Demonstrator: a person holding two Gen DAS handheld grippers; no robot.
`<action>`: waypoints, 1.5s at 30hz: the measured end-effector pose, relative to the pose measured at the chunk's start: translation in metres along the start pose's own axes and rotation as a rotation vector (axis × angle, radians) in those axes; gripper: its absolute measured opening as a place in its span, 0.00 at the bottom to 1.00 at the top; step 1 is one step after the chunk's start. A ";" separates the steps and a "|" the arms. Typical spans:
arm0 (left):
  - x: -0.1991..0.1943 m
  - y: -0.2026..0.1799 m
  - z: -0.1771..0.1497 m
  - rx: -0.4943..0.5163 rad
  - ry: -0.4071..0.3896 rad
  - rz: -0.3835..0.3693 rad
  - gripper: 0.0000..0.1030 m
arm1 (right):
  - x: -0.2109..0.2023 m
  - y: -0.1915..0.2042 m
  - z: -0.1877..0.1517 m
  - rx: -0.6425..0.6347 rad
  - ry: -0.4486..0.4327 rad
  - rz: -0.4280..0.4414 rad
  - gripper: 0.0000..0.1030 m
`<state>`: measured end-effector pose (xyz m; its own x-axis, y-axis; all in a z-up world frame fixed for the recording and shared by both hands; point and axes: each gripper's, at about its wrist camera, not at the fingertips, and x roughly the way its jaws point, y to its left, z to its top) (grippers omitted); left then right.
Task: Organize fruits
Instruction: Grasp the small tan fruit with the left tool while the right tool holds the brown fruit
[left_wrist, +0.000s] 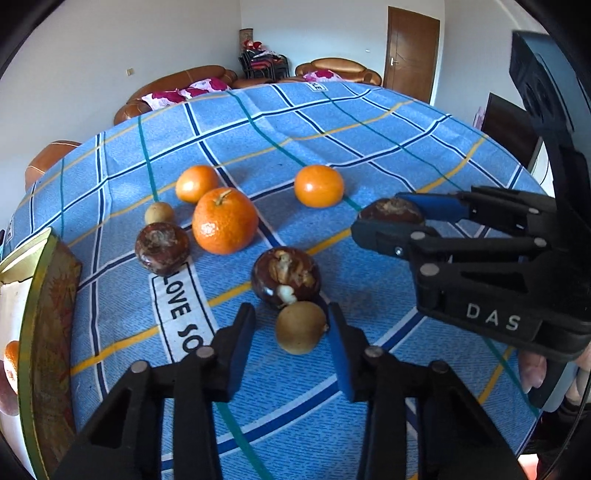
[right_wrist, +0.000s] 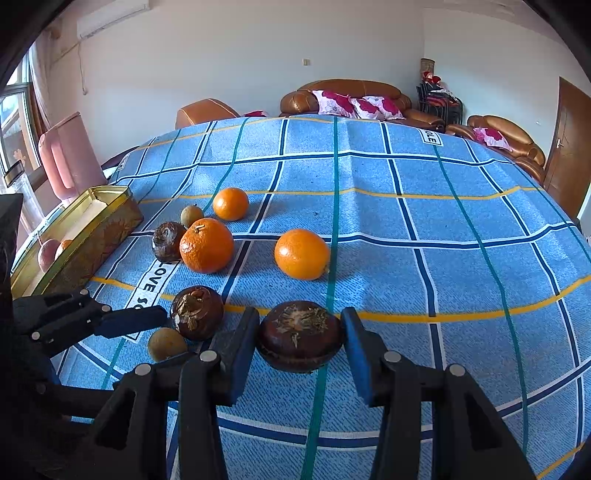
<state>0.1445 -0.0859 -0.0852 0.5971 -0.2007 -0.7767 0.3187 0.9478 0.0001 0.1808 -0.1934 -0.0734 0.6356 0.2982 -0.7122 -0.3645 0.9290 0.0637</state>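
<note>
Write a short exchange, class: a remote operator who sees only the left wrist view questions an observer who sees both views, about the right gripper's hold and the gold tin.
Operator: I only see it side-on. Is the right gripper really on that dark fruit?
Observer: Yes. The right gripper is shut on the dark fruit, touching it on both sides.
Operator: I get just one wall of the tin. What's inside?
Observer: The gold tin is open, with a reddish fruit and a small orange one together at one end.
Operator: Anything beyond the tin?
Observer: A pink chair stands just past it.
</note>
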 end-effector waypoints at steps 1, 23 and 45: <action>0.000 0.000 0.000 0.002 -0.001 -0.011 0.29 | 0.000 0.000 0.000 -0.001 0.001 0.000 0.46; -0.030 0.002 -0.003 0.013 -0.152 0.020 0.27 | -0.015 0.008 -0.002 -0.039 -0.075 0.047 0.46; -0.047 0.019 -0.009 -0.078 -0.249 0.026 0.27 | -0.029 0.013 -0.005 -0.077 -0.151 0.075 0.46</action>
<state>0.1161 -0.0564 -0.0542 0.7704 -0.2213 -0.5979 0.2488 0.9678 -0.0377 0.1547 -0.1912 -0.0553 0.6974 0.4007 -0.5942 -0.4622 0.8851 0.0544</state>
